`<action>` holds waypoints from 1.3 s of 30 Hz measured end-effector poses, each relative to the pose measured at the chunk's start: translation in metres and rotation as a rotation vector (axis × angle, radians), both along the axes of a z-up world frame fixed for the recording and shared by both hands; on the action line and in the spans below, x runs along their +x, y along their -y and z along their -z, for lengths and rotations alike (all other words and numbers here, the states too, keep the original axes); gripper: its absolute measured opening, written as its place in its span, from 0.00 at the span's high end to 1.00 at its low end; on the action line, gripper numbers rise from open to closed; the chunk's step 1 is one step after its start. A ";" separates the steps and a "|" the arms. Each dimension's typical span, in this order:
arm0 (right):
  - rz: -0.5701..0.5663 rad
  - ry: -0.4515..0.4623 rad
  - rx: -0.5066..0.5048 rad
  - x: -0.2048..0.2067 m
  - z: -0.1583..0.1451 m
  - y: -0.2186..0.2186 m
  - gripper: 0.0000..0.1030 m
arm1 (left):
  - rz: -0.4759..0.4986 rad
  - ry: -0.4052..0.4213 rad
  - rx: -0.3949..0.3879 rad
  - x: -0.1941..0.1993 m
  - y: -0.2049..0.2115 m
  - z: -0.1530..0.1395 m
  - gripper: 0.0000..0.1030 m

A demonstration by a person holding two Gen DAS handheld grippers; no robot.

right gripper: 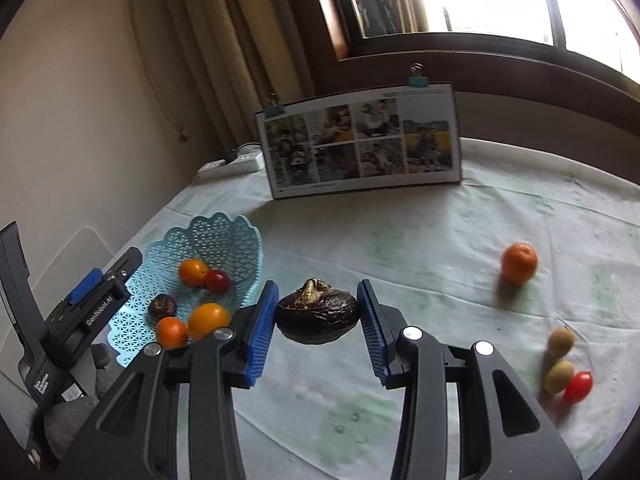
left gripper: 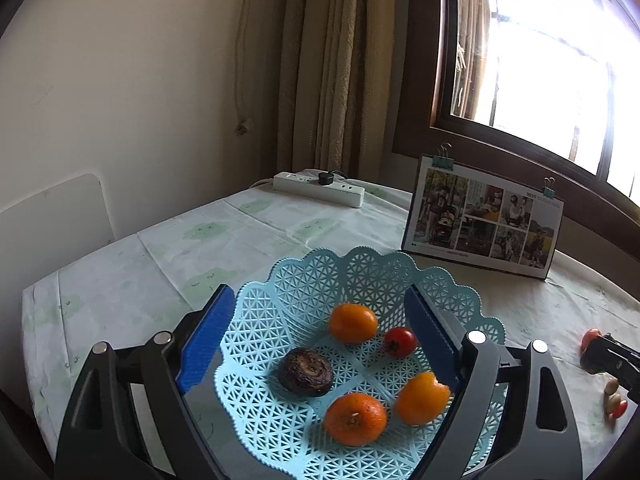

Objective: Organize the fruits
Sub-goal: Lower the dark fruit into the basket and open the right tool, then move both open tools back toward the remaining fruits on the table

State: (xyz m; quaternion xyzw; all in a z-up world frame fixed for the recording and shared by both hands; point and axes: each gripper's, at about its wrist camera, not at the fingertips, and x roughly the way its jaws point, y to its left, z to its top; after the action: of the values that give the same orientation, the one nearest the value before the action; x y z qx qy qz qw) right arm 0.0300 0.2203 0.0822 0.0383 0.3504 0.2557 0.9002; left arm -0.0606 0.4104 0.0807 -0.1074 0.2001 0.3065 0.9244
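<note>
Gripping a dark wrinkled fruit [right gripper: 318,312] across its wide sides, the right gripper [right gripper: 319,316] has both blue pads against the skin, and the fruit appears lifted just clear of the cloth [right gripper: 400,248], though I cannot tell for sure. The left gripper [left gripper: 316,344] hangs wide open over the basket [left gripper: 372,268], holding nothing, its pads either side of the bowl.

Inside the basket lie three oranges [left gripper: 353,323], a red tomato [left gripper: 400,342] and another dark fruit [left gripper: 306,371]. The basket sits just left of the right gripper. Well apart to the right, loose on the cloth, are an orange [right gripper: 519,263], two brown-green fruits [right gripper: 560,342] and a red tomato [right gripper: 578,387]. A photo board [right gripper: 360,140] stands behind, with a power strip [right gripper: 232,164] near the wall.

The step seems to be carrying the dark fruit into the basket. To do it well, keep the squeeze light, since the skin looks soft. Raise it over the scalloped rim, lower it into a bare patch of the bottom, and release low so nothing rolls. The left gripper might draw back to leave room.
</note>
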 end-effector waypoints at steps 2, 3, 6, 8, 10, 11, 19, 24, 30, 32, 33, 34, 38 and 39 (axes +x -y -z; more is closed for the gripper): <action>-0.038 0.010 -0.005 0.001 -0.003 -0.021 0.60 | -0.014 0.003 -0.009 -0.004 -0.005 0.003 0.15; -0.053 0.012 -0.009 0.001 -0.004 -0.030 0.60 | -0.023 0.003 -0.012 -0.005 -0.008 0.004 0.15; -0.088 0.015 -0.021 0.004 -0.004 -0.052 0.60 | -0.038 -0.001 -0.025 -0.008 -0.013 0.010 0.15; -0.105 0.011 -0.028 0.007 -0.003 -0.063 0.60 | -0.046 -0.003 -0.031 -0.010 -0.015 0.013 0.15; -0.120 0.007 -0.032 0.009 -0.003 -0.072 0.60 | -0.050 -0.005 -0.035 -0.011 -0.016 0.015 0.15; -0.127 0.005 -0.032 0.010 -0.003 -0.076 0.60 | -0.055 -0.006 -0.035 -0.012 -0.017 0.016 0.14; -0.122 -0.009 -0.027 0.016 0.002 -0.078 0.58 | -0.050 -0.010 -0.023 -0.010 -0.014 0.018 0.07; -0.079 -0.036 -0.017 0.019 0.008 -0.061 0.58 | -0.046 -0.016 -0.021 -0.008 -0.013 0.018 0.07; -0.051 -0.048 -0.017 0.017 0.014 -0.045 0.58 | -0.037 -0.024 -0.016 -0.007 -0.009 0.018 0.07; -0.038 -0.049 -0.019 0.017 0.016 -0.039 0.57 | -0.029 -0.026 -0.012 -0.006 -0.007 0.016 0.07; -0.030 -0.050 -0.019 0.017 0.017 -0.035 0.57 | -0.024 -0.026 -0.011 -0.006 -0.006 0.016 0.07; -0.020 -0.052 -0.020 0.018 0.018 -0.031 0.55 | -0.019 -0.027 -0.008 -0.006 -0.004 0.015 0.07; 0.026 -0.061 -0.021 0.020 0.021 -0.011 0.54 | 0.008 -0.024 0.003 -0.004 0.006 0.009 0.06; 0.040 -0.061 -0.021 0.020 0.022 -0.004 0.54 | 0.016 -0.023 0.004 -0.004 0.008 0.008 0.06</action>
State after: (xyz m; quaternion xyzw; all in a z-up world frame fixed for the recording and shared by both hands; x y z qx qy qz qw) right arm 0.0498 0.2244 0.0602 0.0434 0.3796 0.2328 0.8943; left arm -0.0644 0.4021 0.0727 -0.1002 0.2110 0.3009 0.9246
